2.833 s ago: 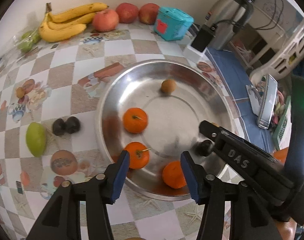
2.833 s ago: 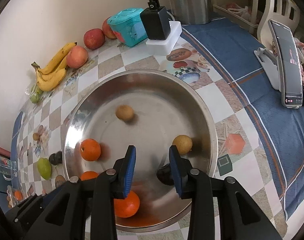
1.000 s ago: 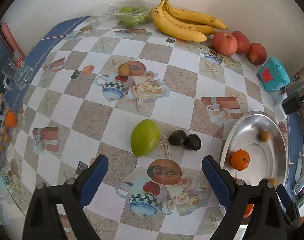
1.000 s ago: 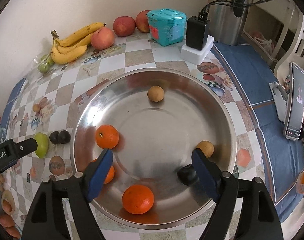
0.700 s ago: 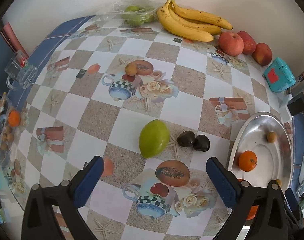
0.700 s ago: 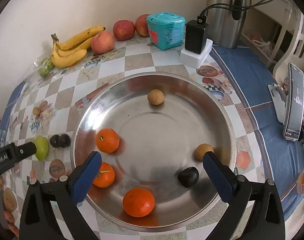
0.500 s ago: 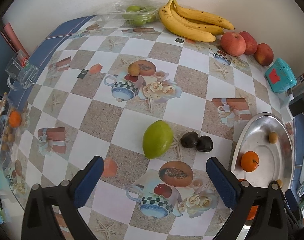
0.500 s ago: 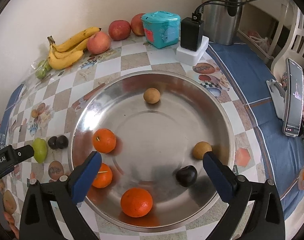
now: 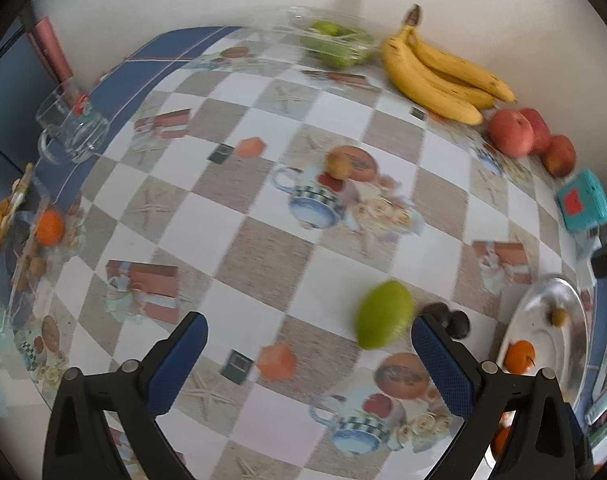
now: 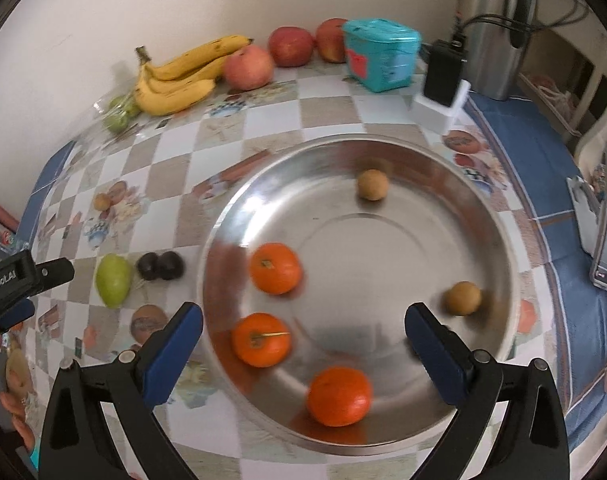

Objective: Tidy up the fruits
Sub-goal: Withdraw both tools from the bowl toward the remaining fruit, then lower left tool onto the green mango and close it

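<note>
I had both tools empty and spread wide: the left gripper (image 9: 309,354) had just finished opening its jaws, with only the patterned tablecloth (image 9: 263,248) between them; the right gripper (image 10: 303,344) had likewise just been opening, its jaws straddling the near part of the steel basin (image 10: 499,256) without pressing on any fruit. I took the basin as my landmark; inside it lay three oranges (image 10: 275,268), toward its left and near side, and two small brown fruits (image 10: 372,185), one at its far side and one at its right; the dark fruit I could not make out there, as the right finger covered that spot. Just left of the basin sat two dark plums (image 10: 160,266), touching each other, and left of those the green mango (image 9: 384,315); the bananas (image 10: 175,76) and apples (image 10: 249,67) lay well beyond the basin, against the wall. I judged the step in hand to be fetching the mango with the left tool; to do it well I needed to centre the jaws on its belly, across its narrow width, come down squarely, avoid nudging the plums beside it, and close gently, since the skin looked smooth and apt to slip.
</note>
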The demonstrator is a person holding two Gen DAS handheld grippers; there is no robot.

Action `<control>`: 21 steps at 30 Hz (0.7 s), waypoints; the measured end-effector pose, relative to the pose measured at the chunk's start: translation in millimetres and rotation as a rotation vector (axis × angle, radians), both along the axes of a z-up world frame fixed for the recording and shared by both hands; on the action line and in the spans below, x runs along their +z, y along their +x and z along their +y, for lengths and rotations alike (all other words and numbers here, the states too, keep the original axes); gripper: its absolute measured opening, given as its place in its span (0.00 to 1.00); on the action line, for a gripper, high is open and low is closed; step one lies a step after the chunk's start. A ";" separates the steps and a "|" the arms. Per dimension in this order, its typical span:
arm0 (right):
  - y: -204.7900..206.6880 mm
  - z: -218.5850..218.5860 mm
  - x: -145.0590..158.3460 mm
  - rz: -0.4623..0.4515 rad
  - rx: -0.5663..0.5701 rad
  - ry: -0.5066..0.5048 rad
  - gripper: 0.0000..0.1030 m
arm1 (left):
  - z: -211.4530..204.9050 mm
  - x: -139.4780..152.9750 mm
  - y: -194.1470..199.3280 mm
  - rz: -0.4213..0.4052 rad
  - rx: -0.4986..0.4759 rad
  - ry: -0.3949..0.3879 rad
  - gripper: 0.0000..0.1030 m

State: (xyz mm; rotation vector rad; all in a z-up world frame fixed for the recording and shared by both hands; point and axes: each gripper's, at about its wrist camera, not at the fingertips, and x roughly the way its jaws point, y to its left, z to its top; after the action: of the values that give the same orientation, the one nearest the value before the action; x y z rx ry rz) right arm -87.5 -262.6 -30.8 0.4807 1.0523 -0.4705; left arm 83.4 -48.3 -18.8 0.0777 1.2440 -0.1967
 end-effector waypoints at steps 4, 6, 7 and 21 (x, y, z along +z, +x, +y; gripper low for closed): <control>13.3 13.8 3.2 -0.017 0.023 0.026 0.98 | 15.8 -1.1 9.3 0.006 0.028 -0.023 1.00; 19.8 20.7 4.6 -0.021 0.034 0.031 0.98 | 19.8 -4.7 12.6 0.015 0.033 -0.028 1.00; 22.5 23.4 4.8 -0.021 0.039 0.031 0.98 | 20.1 -6.8 13.7 0.021 0.030 -0.029 1.00; 43.0 39.3 -6.1 0.010 0.071 0.024 0.98 | -16.2 -33.1 10.8 0.099 -0.137 -0.119 0.90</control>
State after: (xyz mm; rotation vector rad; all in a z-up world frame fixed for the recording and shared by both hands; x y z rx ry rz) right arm -44.5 -223.3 -36.9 0.4608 1.0822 -0.3980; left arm 94.2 -64.5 -51.9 0.0507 1.3241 -0.3970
